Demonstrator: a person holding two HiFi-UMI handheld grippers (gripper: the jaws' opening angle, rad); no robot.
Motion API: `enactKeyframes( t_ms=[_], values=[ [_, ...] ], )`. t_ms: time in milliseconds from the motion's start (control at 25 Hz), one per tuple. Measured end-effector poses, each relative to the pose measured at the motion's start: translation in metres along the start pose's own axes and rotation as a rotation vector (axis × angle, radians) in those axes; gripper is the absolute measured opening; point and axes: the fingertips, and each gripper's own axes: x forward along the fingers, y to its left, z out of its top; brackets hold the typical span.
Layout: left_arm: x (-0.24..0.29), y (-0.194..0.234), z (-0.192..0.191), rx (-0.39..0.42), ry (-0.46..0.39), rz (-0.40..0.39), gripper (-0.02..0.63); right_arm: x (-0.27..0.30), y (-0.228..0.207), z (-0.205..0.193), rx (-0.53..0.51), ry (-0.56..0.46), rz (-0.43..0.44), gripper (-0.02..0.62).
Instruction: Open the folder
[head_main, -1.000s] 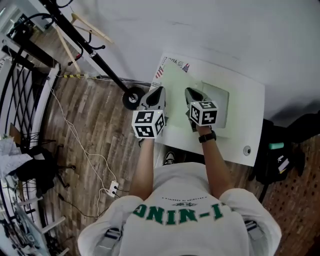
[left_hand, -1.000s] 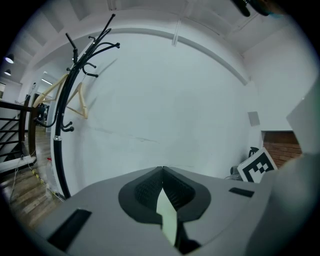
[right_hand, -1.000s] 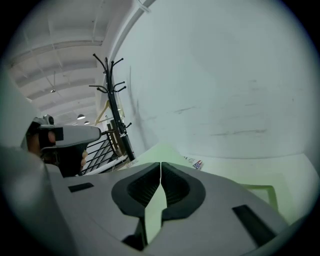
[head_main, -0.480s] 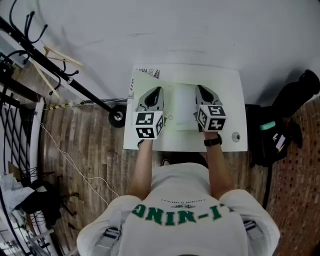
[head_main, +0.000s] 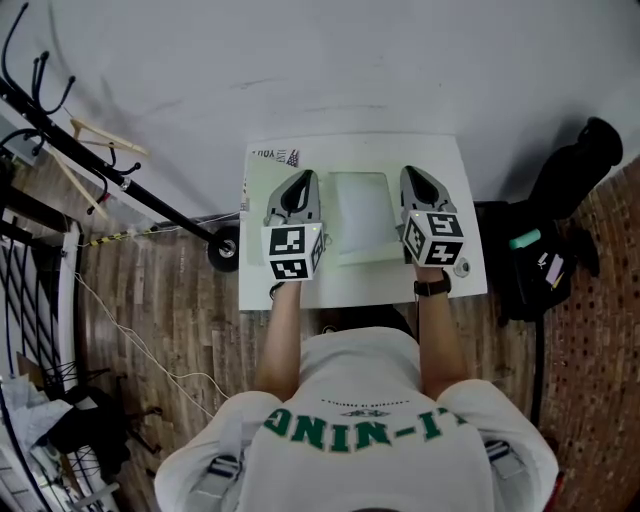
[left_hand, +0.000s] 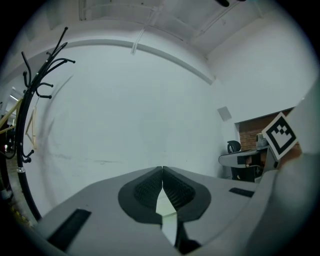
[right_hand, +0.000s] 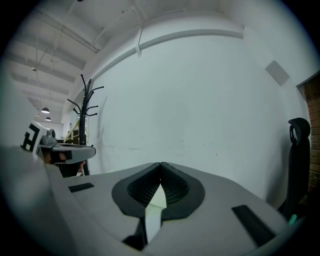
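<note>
- Folder (head_main: 360, 215), a pale rectangle, lies flat and closed near the middle of the white counter (head_main: 440, 285). Its long sides run from the near edge toward the far edge.
- It rests on a pale green sheet (head_main: 258, 215) that reaches the counter's left edge, with a strip of print (head_main: 272, 155) at the far left corner.
- Left tongs (head_main: 303, 180) hang over the green sheet just left of the folder and point toward the far edge. In the left gripper view the left tongs (left_hand: 162, 170) are closed, their tips meeting, with only a pale sliver showing in the gap behind them.
- Right tongs (head_main: 410, 176) hang just right of the folder, pointing the same way. In the right gripper view the right tongs (right_hand: 160, 165) are closed too, tip against tip.
- The folder lies between the two, below them; neither touches it.
- A small round fitting (head_main: 461, 268) sits near the counter's near right corner.
- A black coat stand (head_main: 100, 165) stands off the left edge, on the wooden floor (head_main: 150, 300).
</note>
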Motion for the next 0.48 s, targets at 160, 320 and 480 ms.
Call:
enactKeyframes(
  t_ms=[160, 320, 480],
  values=[
    [-0.002, 0.002, 0.005, 0.015, -0.022, 0.024, 0.015, -0.004, 0.007, 0.003, -0.013, -0.01, 0.005, 0.017],
    [-0.009, 0.01, 0.014, 0.027, -0.074, 0.064, 0.015, -0.003, 0.012, 0.002, -0.022, -0.015, 0.01, 0.017],
    [-0.008, 0.013, 0.009, 0.03, -0.064, 0.061, 0.015, -0.002, 0.013, 0.003, -0.021, -0.022, 0.013, 0.017]
  ],
)
